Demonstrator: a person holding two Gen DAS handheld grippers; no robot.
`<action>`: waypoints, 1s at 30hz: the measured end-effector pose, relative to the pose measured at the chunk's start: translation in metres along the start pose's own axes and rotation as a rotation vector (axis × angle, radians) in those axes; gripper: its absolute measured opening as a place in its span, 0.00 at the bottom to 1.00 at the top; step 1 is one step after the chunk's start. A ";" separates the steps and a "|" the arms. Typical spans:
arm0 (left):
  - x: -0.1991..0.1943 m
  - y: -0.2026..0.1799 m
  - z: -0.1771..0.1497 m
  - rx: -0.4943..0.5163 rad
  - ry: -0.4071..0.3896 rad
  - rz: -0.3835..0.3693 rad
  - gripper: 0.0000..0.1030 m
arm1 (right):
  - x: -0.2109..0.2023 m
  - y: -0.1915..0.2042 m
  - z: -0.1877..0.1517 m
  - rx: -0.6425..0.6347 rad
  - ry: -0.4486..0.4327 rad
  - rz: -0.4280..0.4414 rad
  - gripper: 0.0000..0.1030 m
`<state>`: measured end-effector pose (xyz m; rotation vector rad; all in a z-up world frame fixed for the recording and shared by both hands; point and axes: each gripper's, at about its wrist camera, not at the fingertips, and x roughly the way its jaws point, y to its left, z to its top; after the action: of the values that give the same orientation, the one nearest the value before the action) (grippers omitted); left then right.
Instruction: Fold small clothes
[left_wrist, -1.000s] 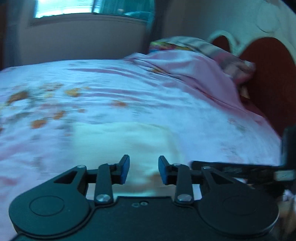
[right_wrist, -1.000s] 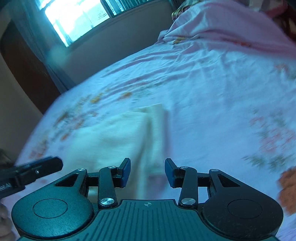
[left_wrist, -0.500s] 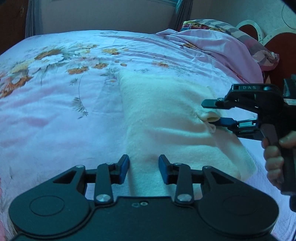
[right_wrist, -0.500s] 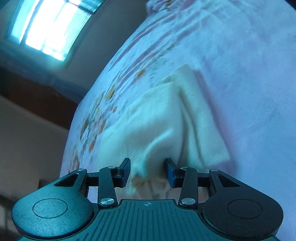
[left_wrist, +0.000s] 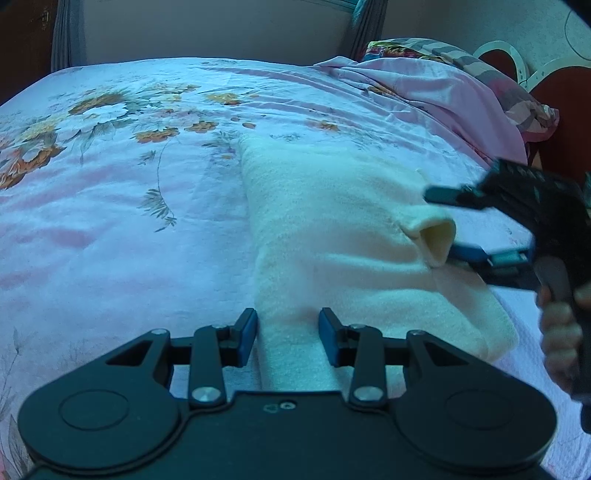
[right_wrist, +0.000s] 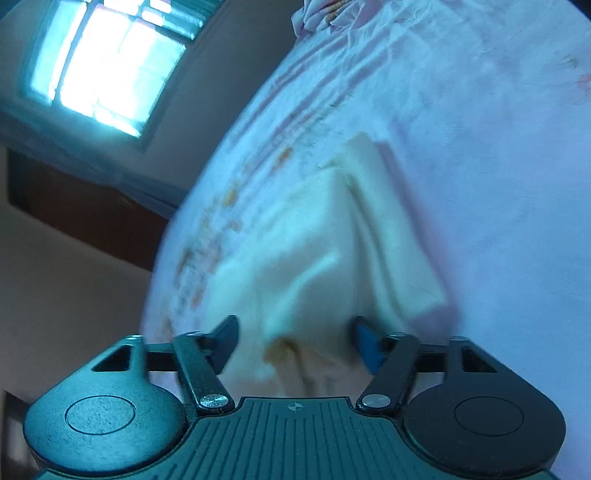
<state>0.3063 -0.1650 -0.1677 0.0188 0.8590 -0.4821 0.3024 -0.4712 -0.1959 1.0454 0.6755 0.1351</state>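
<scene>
Cream garment (left_wrist: 332, 236) lies folded on the bed (left_wrist: 122, 229), on its floral sheet, well in from the edges, toward the pillow end. Left tool (left_wrist: 287, 338) sits low at the garment's near edge, jaws apart, cloth between them but not pinched. Right tool (right_wrist: 295, 341) has just been opening; jaws spread, a raised fold (left_wrist: 436, 240) of the garment between them, pads clear of it.

Open floral bedspread (left_wrist: 122, 229) left of garment (left_wrist: 332, 229); pillows (left_wrist: 461, 88) beyond.
</scene>
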 end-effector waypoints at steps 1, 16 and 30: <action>0.000 0.001 0.000 0.000 0.001 -0.002 0.35 | 0.002 0.000 0.001 0.028 -0.004 0.025 0.58; 0.005 0.005 -0.001 -0.007 0.005 -0.012 0.40 | 0.003 -0.021 -0.002 0.075 0.076 0.052 0.58; 0.001 0.001 -0.001 0.017 -0.022 -0.010 0.39 | 0.030 0.020 0.024 -0.112 -0.022 0.029 0.11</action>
<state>0.3063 -0.1645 -0.1691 0.0245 0.8342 -0.4985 0.3435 -0.4667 -0.1852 0.9476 0.6260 0.1844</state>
